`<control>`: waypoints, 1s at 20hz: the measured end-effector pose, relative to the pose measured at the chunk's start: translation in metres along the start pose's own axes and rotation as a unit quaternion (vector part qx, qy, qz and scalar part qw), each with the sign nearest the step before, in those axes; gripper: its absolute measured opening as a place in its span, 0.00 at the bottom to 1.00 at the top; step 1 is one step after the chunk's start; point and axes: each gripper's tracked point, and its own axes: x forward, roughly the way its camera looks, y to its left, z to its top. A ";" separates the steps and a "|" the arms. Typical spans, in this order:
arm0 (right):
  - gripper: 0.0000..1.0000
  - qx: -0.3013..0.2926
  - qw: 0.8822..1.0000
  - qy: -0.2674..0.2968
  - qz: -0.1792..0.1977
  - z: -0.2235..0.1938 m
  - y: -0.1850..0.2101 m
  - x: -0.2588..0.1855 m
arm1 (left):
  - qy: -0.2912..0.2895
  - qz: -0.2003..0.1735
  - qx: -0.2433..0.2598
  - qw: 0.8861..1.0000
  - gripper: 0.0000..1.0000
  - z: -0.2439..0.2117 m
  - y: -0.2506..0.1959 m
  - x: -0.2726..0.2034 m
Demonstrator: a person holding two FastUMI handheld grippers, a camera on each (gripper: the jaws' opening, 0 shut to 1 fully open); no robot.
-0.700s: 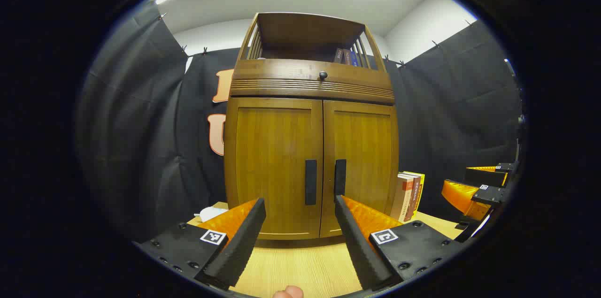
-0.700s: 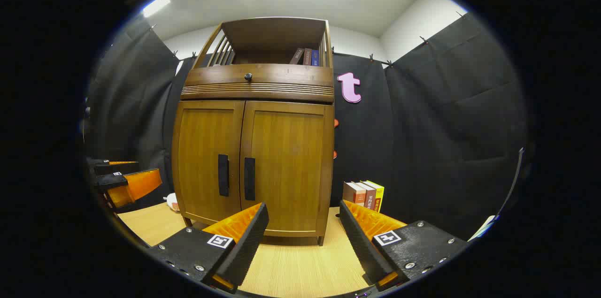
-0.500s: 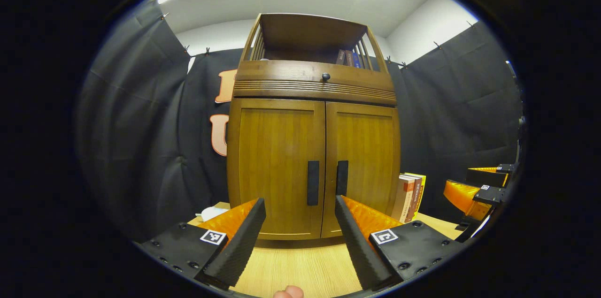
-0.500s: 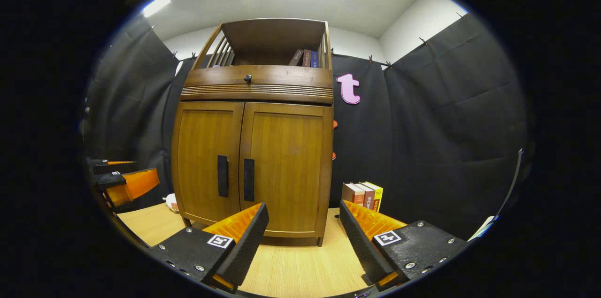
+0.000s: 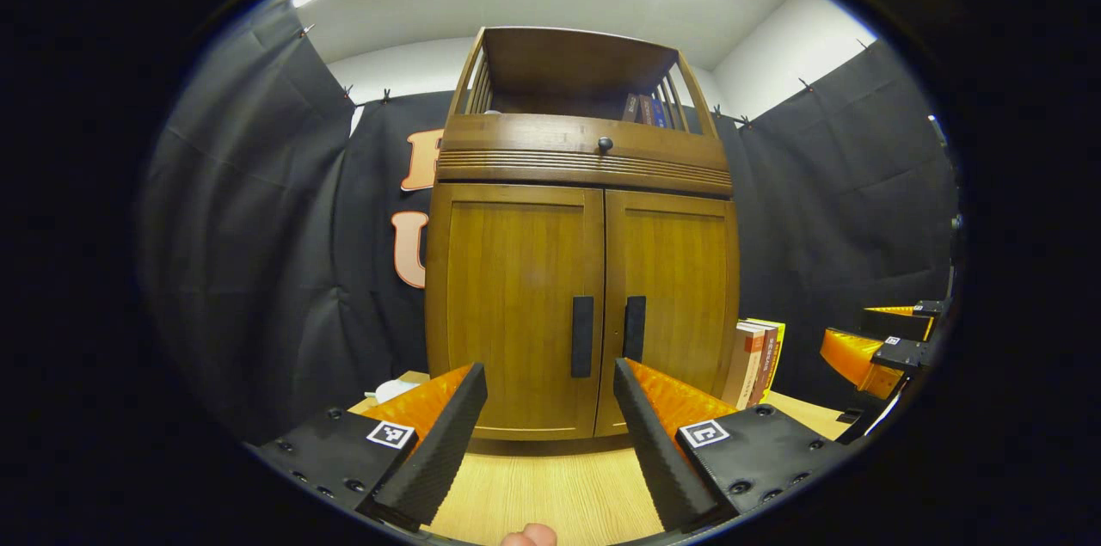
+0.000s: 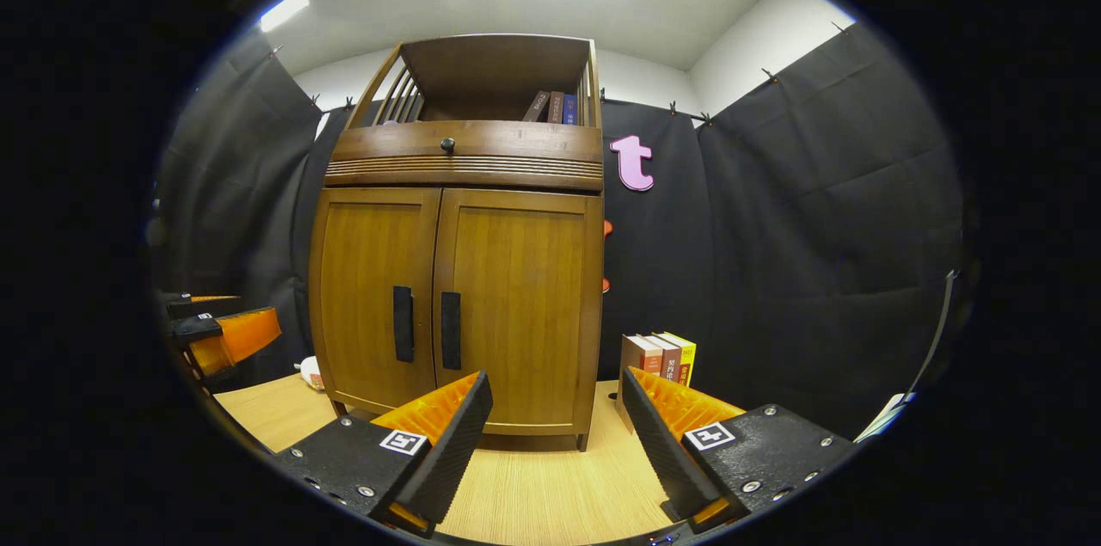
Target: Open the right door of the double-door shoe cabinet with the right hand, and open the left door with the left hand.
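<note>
A brown wooden shoe cabinet [image 5: 585, 185] [image 6: 464, 176] stands on the light wood table, both doors closed. The left door [image 5: 516, 305] [image 6: 372, 288] carries a black vertical handle [image 5: 582, 336] [image 6: 402, 323]. Beside it, the right door [image 5: 671, 297] [image 6: 516, 297] has its own black handle [image 5: 635, 328] [image 6: 451, 330]. My left gripper [image 5: 550, 387] is open, short of the doors, facing the two handles. My right gripper [image 6: 557, 391] is open too, short of the cabinet's right half. The right gripper also appears at the right edge of the left gripper view [image 5: 869, 348], the left gripper at the left edge of the right gripper view [image 6: 219, 331].
Upright books [image 5: 757, 361] [image 6: 658, 354] stand on the table right of the cabinet. More books [image 6: 555, 106] sit in the open top shelf above a drawer with a black knob [image 5: 605, 144]. A small white object [image 5: 389, 389] lies left of the cabinet.
Both views have shifted slightly: the cabinet sits a little lower and farther right in the left gripper view, farther left in the right gripper view. Doors stay closed, both grippers stay open.
</note>
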 end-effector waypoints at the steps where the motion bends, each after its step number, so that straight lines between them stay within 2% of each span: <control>1: 0.93 0.000 1.000 0.001 0.000 0.000 0.001 -0.001 | 0.001 0.000 0.000 1.000 0.96 0.000 0.001 0.000; 2: 0.93 0.001 1.000 0.002 0.000 -0.001 0.001 0.000 | 0.002 0.000 0.000 1.000 0.93 0.000 0.001 0.000; 3: 0.93 0.001 1.000 0.003 0.000 0.000 0.002 -0.001 | 0.002 0.001 0.000 1.000 0.96 0.000 0.002 0.000; 4: 0.93 0.002 1.000 0.005 0.000 -0.001 0.002 0.000 | 0.002 0.001 0.000 1.000 0.93 0.000 0.003 0.000; 9: 0.93 0.000 1.000 0.004 0.003 -0.001 0.007 0.002 | 0.005 0.005 -0.002 1.000 0.96 0.000 0.008 0.000; 10: 0.98 -0.002 1.000 0.004 0.004 -0.001 0.007 0.002 | 0.006 0.006 -0.002 1.000 0.96 0.000 0.009 0.000; 11: 0.93 -0.003 1.000 0.005 0.005 -0.001 0.008 0.003 | 0.006 0.007 -0.002 1.000 0.96 0.001 0.010 0.000; 12: 0.98 -0.004 1.000 0.006 0.007 -0.002 0.009 0.005 | 0.005 0.008 -0.002 1.000 0.96 0.001 0.011 0.000; 13: 0.98 -0.006 1.000 0.006 0.008 -0.002 0.010 0.007 | 0.005 0.009 -0.002 1.000 0.96 0.001 0.012 -0.001; 14: 0.93 -0.007 1.000 0.007 0.008 -0.002 0.010 0.010 | 0.005 0.010 -0.002 1.000 0.96 0.001 0.013 -0.001; 18: 0.93 -0.012 1.000 0.006 0.026 0.001 0.019 0.033 | 0.010 0.019 -0.005 1.000 0.96 -0.001 0.020 -0.002; 20: 0.93 -0.017 0.999 0.003 0.036 0.005 0.025 0.054 | 0.012 0.024 -0.004 1.000 0.99 -0.003 0.024 -0.002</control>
